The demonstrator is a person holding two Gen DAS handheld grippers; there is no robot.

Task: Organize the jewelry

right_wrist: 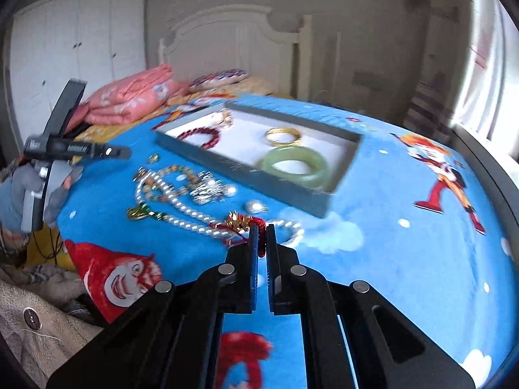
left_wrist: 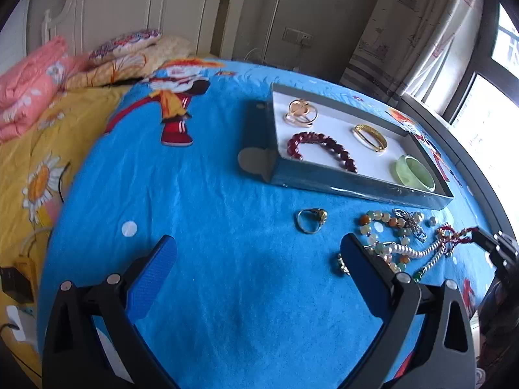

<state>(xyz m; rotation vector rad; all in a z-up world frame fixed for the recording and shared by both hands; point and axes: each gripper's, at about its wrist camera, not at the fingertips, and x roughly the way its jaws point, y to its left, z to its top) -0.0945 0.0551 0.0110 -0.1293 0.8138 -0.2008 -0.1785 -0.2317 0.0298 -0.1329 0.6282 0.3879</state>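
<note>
A grey jewelry tray [left_wrist: 356,191] [right_wrist: 292,194] lies on the blue bedspread. It holds a red bead bracelet [left_wrist: 319,149], a gold bangle [left_wrist: 369,136], a green jade bangle [left_wrist: 415,173] [right_wrist: 293,163] and gold rings [left_wrist: 300,113]. In front of it lie a gold ring [left_wrist: 311,220], a coloured bead bracelet [left_wrist: 378,222], a silver brooch [right_wrist: 207,191] and a pearl necklace [right_wrist: 181,209] with a red cord [right_wrist: 256,222]. My left gripper [left_wrist: 259,249] is open above bare bedspread. My right gripper [right_wrist: 262,235] is shut on the red cord.
Folded pink quilt [right_wrist: 136,97] and a pillow [left_wrist: 126,43] lie at the bed's head. A window and curtain [left_wrist: 421,32] are on the right. The left gripper also shows in the right wrist view [right_wrist: 65,149], left of the jewelry pile.
</note>
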